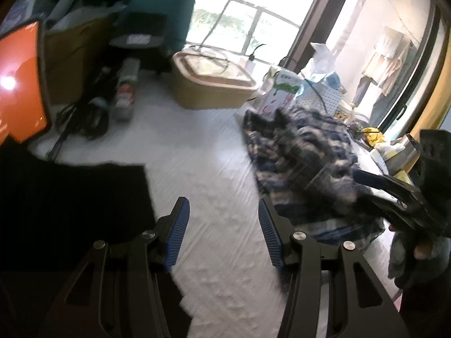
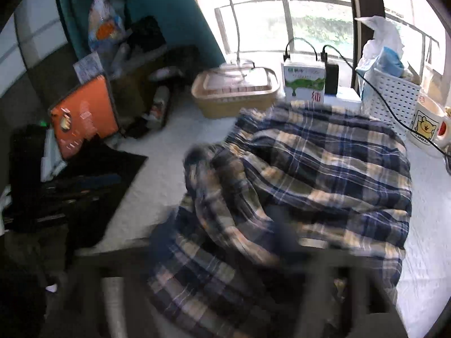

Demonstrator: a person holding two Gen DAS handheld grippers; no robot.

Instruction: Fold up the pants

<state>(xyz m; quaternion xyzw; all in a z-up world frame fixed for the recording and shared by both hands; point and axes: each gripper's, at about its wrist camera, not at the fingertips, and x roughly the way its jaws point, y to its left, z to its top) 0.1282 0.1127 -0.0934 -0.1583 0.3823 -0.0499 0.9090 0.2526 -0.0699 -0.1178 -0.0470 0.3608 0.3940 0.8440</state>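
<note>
Pants: plaid pants (image 2: 324, 169) lie rumpled toward the white surface's (image 1: 203, 169) right edge.
Handling: soft, light, floppy; best pinched at waistband or hem.
Left claw (image 1: 222, 231): half-open, empty.
Right claw (image 1: 394, 194): spread wide, holding nothing.

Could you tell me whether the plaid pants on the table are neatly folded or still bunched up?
Bunched up. The plaid pants lie in a rumpled heap on the white table, with uneven ridges and no flat, squared fold.

Light: daylight from window (image 1: 234, 19), blown out white | Glare: orange screen (image 1: 19, 81) | Blur: plaid pants (image 2: 310, 174) smeared, right view's lower foreground streaked | Edges: fisheye bending, dark corners
</note>
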